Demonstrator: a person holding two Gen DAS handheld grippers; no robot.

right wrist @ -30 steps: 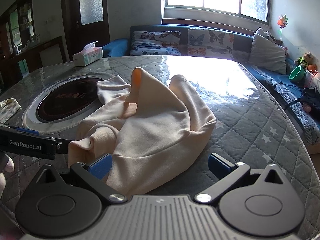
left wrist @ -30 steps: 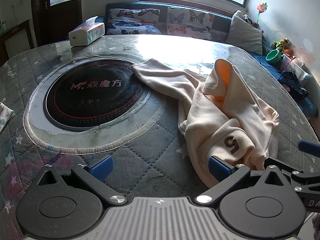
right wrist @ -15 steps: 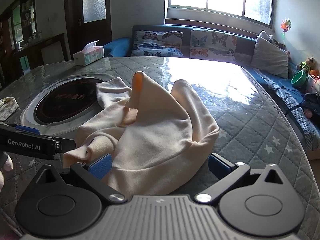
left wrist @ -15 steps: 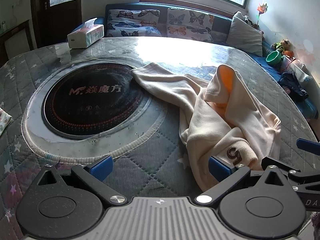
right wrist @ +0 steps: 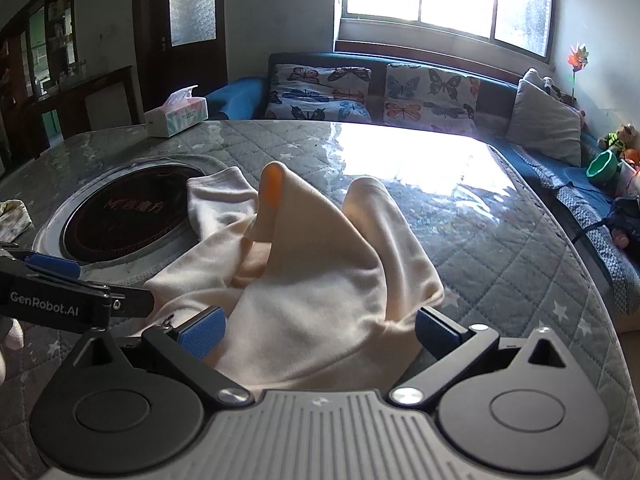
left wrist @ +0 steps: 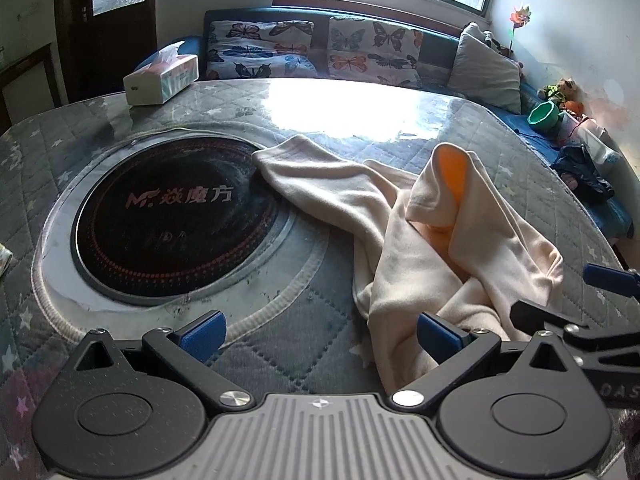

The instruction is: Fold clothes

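Note:
A cream sweatshirt with an orange lining lies crumpled on the quilted table; one sleeve reaches onto the round black cooktop. My left gripper is open at the garment's near edge, and its right finger touches the cloth. In the right wrist view the sweatshirt bulges up between the wide-open fingers of my right gripper. The right gripper's blue finger shows at the right edge of the left view. The left gripper shows at the left of the right view.
A tissue box stands at the table's far left. A patterned cloth lies at the left edge. Behind the table runs a sofa with butterfly cushions. A green bowl and toys sit at the right.
Both grippers have closed in on the sweatshirt, which now fills more of each view. The dark "5" print near the hem has slipped out of sight behind my left gripper's right finger.

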